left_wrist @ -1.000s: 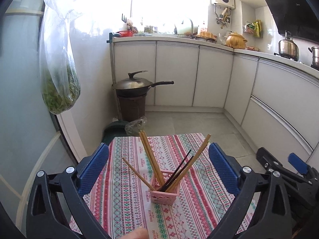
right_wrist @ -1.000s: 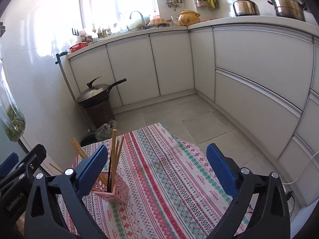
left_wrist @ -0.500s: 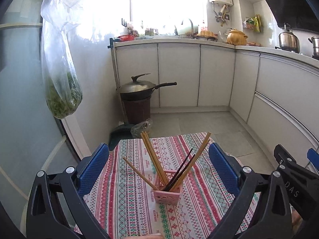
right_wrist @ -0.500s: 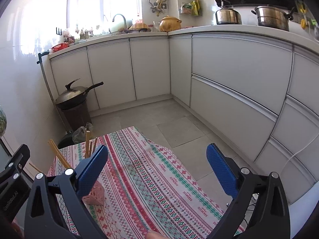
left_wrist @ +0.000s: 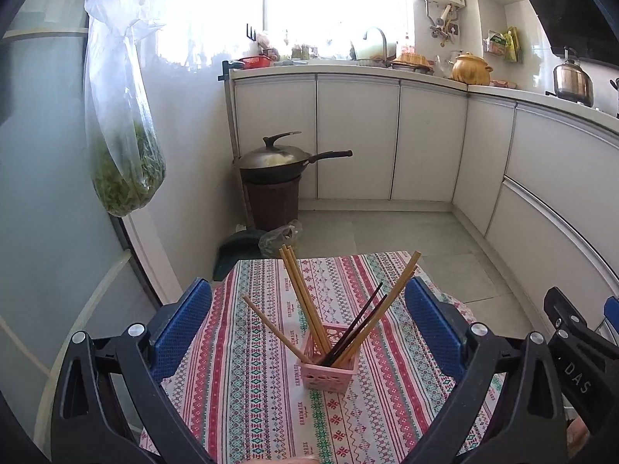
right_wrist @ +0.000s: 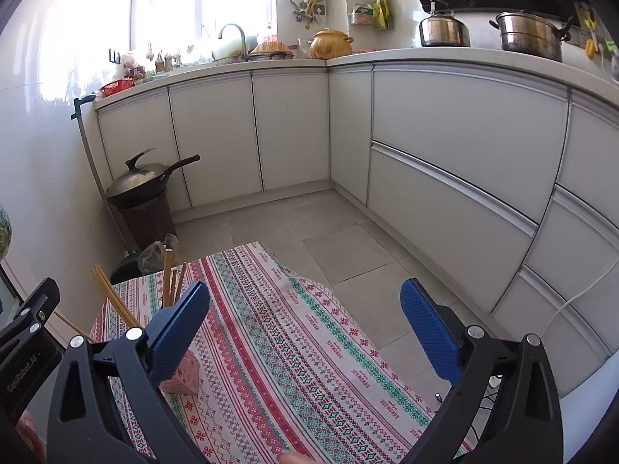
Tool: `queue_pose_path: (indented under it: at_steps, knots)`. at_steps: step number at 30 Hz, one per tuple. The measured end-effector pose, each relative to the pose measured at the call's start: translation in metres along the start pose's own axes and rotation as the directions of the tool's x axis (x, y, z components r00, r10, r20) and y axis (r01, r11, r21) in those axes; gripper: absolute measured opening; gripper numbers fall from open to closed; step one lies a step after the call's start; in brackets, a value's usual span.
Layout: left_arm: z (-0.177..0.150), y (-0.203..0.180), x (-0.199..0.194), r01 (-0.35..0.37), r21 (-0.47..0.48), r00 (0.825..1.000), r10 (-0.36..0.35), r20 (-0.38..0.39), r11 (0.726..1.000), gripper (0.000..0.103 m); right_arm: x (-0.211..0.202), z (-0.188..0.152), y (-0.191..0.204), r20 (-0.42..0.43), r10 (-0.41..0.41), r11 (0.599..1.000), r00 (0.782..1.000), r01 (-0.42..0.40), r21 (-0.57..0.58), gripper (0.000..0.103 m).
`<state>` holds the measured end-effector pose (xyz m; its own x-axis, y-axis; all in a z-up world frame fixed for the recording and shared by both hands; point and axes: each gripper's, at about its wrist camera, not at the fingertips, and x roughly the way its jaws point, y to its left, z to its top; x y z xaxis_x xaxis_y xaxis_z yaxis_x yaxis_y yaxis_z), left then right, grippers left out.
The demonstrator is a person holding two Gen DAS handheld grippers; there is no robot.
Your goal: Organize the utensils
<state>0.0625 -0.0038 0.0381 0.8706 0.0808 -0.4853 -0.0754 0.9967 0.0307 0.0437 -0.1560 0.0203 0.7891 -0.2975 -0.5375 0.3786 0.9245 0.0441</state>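
Note:
A small pink slotted holder (left_wrist: 329,363) stands on the striped tablecloth (left_wrist: 247,386) and holds several wooden chopsticks (left_wrist: 301,297) and dark chopsticks (left_wrist: 356,324), fanned outwards. My left gripper (left_wrist: 309,328) is open and empty, held back from the holder, its blue pads either side of it in view. My right gripper (right_wrist: 305,324) is open and empty above the cloth (right_wrist: 294,348), to the right of the holder (right_wrist: 182,377), whose chopsticks (right_wrist: 168,276) show behind its left finger.
A lidded wok on a dark bin (left_wrist: 278,170) stands on the floor past the table. A bag of greens (left_wrist: 123,154) hangs at the left. White cabinets (right_wrist: 445,147) line the back and right, with pots (right_wrist: 530,34) on the counter.
Both grippers have lifted and tilted upwards, so more of the kitchen shows. The right gripper has swung to the right, away from the holder. The holder and chopsticks have not moved.

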Motion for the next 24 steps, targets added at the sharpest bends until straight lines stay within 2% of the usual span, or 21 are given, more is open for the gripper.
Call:
queue_pose_path:
  at_steps: [24]
  knots:
    - [-0.0037,-0.0011,0.0057,-0.008,0.006,1.0,0.008,-0.018,1.0,0.096,0.0052,-0.0017,-0.0007,-0.019,0.006,1.0,1.0,-0.006,-0.002,0.096]
